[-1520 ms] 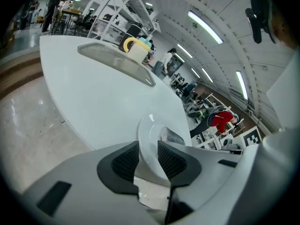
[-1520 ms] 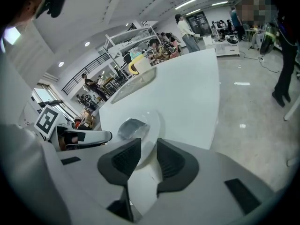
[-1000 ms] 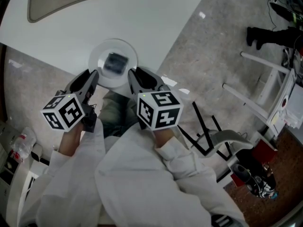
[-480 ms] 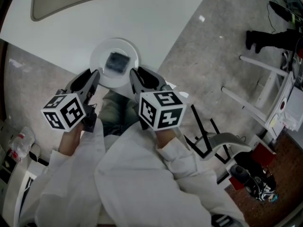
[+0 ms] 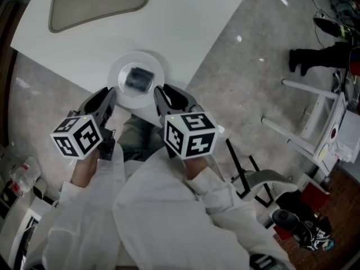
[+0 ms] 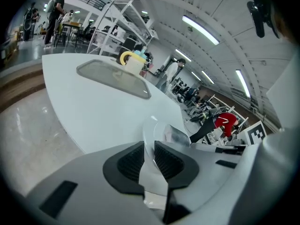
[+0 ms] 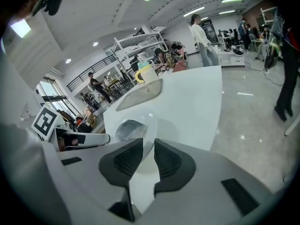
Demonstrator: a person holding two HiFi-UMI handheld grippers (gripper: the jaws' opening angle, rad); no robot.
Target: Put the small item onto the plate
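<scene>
A white plate (image 5: 116, 72) sits over the near edge of the white table (image 5: 185, 16), with a small grey item (image 5: 138, 77) lying on it. My left gripper (image 5: 108, 94) is at the plate's left rim and my right gripper (image 5: 160, 92) at its right rim. In the left gripper view the jaws (image 6: 149, 144) have just been closing, and the plate's rim (image 6: 149, 132) is pinched between the pads, with the item (image 6: 177, 135) beyond. In the right gripper view the jaws (image 7: 149, 142) also clamp the rim (image 7: 150, 121), with the item (image 7: 129, 128) to the left.
A beige inlaid panel (image 5: 95, 1) lies at the far side of the table. Grey stone floor surrounds it. A black folding frame (image 5: 247, 162) and a white rack (image 5: 309, 131) stand to the right. The person's white sleeves fill the lower picture.
Both grippers and the plate between them have come up slightly together. The item still lies on the plate, and the head view has shifted so more of the table shows.
</scene>
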